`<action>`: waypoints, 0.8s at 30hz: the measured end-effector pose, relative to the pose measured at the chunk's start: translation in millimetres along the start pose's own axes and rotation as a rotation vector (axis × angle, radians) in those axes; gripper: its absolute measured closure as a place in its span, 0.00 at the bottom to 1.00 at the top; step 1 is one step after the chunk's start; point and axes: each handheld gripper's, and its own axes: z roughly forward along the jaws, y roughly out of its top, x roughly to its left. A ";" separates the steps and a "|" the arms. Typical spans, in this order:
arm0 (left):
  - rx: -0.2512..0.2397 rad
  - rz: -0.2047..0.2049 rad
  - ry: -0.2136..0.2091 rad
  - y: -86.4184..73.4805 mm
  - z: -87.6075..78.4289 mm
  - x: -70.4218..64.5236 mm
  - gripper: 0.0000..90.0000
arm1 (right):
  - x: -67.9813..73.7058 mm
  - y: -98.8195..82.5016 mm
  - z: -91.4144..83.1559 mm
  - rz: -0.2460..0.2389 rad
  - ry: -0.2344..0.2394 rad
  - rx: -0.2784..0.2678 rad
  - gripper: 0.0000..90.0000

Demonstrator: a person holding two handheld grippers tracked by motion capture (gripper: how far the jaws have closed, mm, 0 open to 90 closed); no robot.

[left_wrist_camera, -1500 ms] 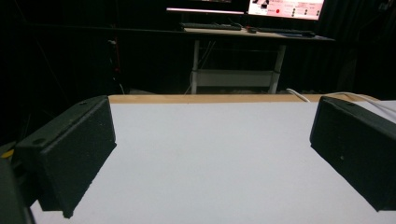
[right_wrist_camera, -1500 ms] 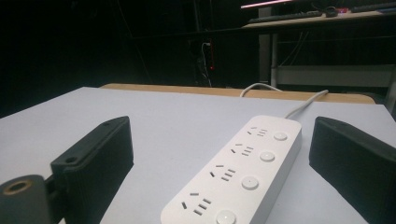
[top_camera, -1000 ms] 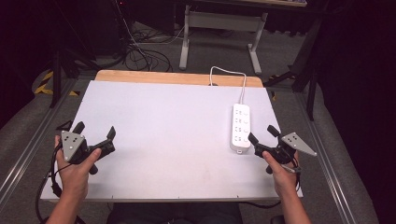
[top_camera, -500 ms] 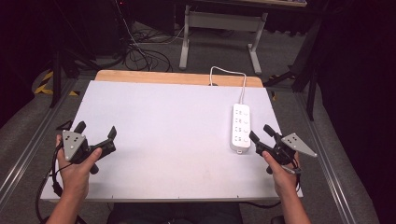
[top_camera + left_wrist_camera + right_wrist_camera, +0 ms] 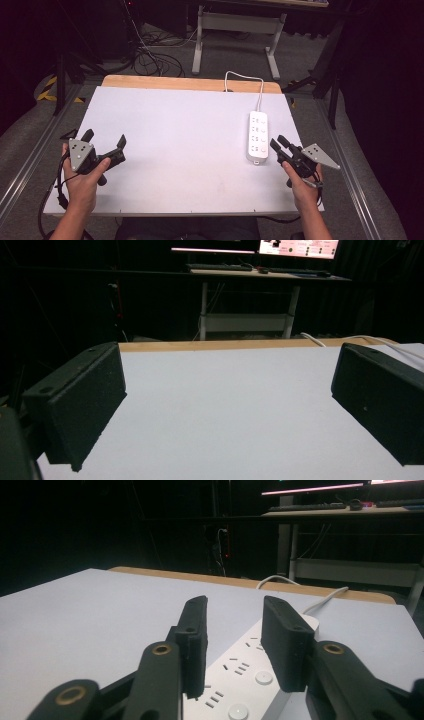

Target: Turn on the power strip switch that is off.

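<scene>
Lying at the right of the white table (image 5: 175, 150), one power strip (image 5: 257, 136) is just beside the right gripper (image 5: 281, 148), whose jaws stand narrowly apart. Its buttons, perhaps two, appear in the right gripper view. The left gripper (image 5: 105, 141) gapes wide, holding nothing.

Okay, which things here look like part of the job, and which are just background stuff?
Likely part of the job:
power strip
its white cable
right gripper, nearest the strip
left gripper

Just background:
floor cables
desk frame
monitor

Matt white table (image 5: 175, 130), wooden edge (image 5: 165, 82); glossy plastic power strip (image 5: 257, 136).
</scene>
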 end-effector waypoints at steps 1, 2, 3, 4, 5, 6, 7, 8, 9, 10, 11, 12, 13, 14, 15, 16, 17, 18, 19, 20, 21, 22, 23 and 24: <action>-0.001 0.002 0.000 0.1 0.2 -0.1 0.02 | 0.0 0.1 -0.3 -0.001 0.001 0.000 0.74; -0.001 0.002 0.000 0.1 0.3 -0.4 0.02 | 0.0 0.6 -1.5 0.000 0.006 0.000 0.77; -0.001 0.003 -0.001 0.1 0.4 -0.7 0.02 | 0.0 0.6 -1.5 0.000 0.006 0.000 0.77; 0.000 0.004 -0.002 0.0 0.5 -0.8 0.02 | -0.1 1.4 -2.5 -0.001 0.008 0.001 0.82; 0.000 0.005 -0.003 0.0 0.6 -0.9 0.02 | 0.1 1.9 -2.9 -0.005 0.007 0.002 0.84; -0.001 0.005 -0.003 0.0 0.5 -0.9 0.02 | 0.1 1.9 -2.9 -0.005 0.007 0.002 0.84; -0.001 0.005 -0.003 0.0 0.4 -0.8 0.02 | 0.4 2.5 -3.2 -0.007 0.005 0.005 0.87; 0.000 0.005 -0.003 -0.1 0.4 -0.7 0.02 | 0.3 3.2 -3.5 -0.011 0.007 0.014 0.90; 0.000 0.005 -0.003 -0.2 0.4 -0.5 0.02 | 0.9 3.7 -3.6 -0.006 0.009 0.023 0.93; 0.001 0.005 -0.003 -0.2 0.3 -0.4 0.02 | 1.8 3.8 -3.8 -0.022 0.016 0.037 0.99; 0.001 0.004 -0.002 -0.2 0.3 -0.3 0.02 | 2.2 3.8 -3.7 -0.026 0.020 0.039 1.00; 0.001 0.005 -0.002 -0.3 0.3 -0.4 0.02 | 2.2 3.8 -3.7 -0.026 0.020 0.039 1.00; 0.001 0.007 -0.002 -0.3 0.3 -0.4 0.03 | 3.1 5.0 -3.8 -0.033 0.031 0.054 1.00; 0.002 0.008 -0.003 -0.4 0.3 -0.4 0.03 | 3.1 5.0 -3.8 -0.033 0.031 0.054 1.00; 0.002 0.008 -0.003 -0.5 0.2 -0.4 0.03 | 3.7 5.8 -3.6 -0.032 0.037 0.062 1.00; 0.001 0.009 -0.004 -0.6 0.3 -0.3 0.03 | 4.2 6.8 -3.1 -0.031 0.044 0.069 1.00; 0.000 0.008 -0.002 -0.6 0.2 -0.3 0.03 | 4.4 8.3 -2.4 -0.026 0.049 0.075 1.00; 0.000 0.008 -0.001 -0.5 0.1 -0.1 0.03 | 5.2 13.3 -0.4 -0.025 0.051 0.093 1.00; -0.001 0.008 -0.001 -0.5 -0.1 0.2 0.03 | 6.2 18.2 1.4 -0.020 0.055 0.111 1.00; 0.001 0.008 0.000 -0.5 -0.4 0.5 0.03 | 6.8 22.1 3.2 -0.018 0.060 0.124 1.00; 0.001 0.006 0.001 -0.6 -0.4 0.6 0.03 | 7.0 24.8 4.4 -0.014 0.062 0.136 1.00; 0.003 0.008 0.002 -0.8 -0.3 1.1 0.03 | 7.0 24.8 4.4 -0.014 0.062 0.136 1.00; 0.006 0.007 0.004 -1.0 -0.1 1.5 0.03 | 7.2 27.7 6.7 -0.005 0.059 0.141 1.00; 0.006 0.006 0.005 -1.2 0.0 1.8 0.03 | 7.2 31.0 9.9 0.006 0.056 0.154 1.00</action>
